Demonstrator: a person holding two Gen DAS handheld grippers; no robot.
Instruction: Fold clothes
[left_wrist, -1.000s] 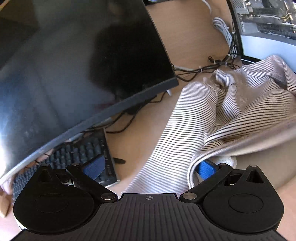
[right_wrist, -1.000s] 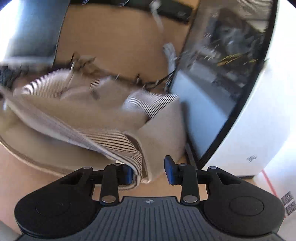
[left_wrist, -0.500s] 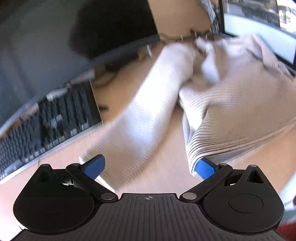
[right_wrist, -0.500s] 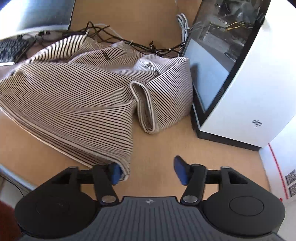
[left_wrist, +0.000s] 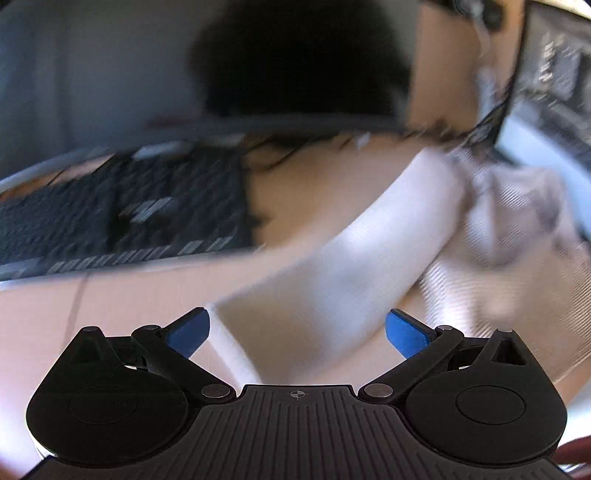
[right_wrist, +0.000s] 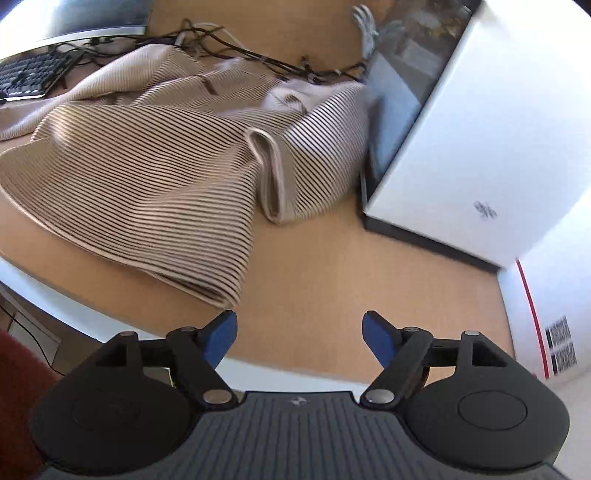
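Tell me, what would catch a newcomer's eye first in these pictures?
A big striped garment lies rumpled across the wooden desk, its far end against a white computer case. Behind it at the far left sits a black keyboard, with a tangle of cables along the back. Nearest the camera, the right gripper hangs over the desk's edge, blue fingers apart and empty.

Sunlit wooden desk (right_wrist: 314, 258) holds a keyboard (right_wrist: 29, 75), tangled cables (right_wrist: 258, 55) and a white computer case (right_wrist: 461, 147).

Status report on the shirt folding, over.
Right gripper open, jaws just opened, empty. Left gripper open. Striped shirt rumpled on desk, against computer case.
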